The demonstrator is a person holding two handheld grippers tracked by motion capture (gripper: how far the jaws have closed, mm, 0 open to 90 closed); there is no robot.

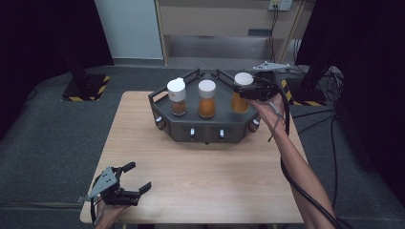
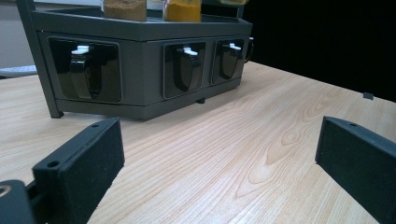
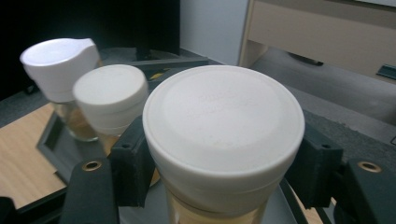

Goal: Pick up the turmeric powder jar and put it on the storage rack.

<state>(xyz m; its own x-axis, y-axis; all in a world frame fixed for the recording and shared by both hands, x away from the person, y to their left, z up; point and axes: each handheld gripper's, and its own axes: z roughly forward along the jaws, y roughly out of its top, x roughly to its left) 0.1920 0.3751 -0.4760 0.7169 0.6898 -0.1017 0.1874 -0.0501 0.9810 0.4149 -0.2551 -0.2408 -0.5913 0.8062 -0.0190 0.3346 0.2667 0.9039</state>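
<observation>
Wood table [image 1: 200,167], grey carpet [image 1: 47,138], dark rm

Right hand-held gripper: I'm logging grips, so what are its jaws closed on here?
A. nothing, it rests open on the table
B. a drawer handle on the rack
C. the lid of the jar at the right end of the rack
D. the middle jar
C: the right hand-held gripper has a jaw pressed on each side of the white lid of the right-hand jar on the rack.
</observation>
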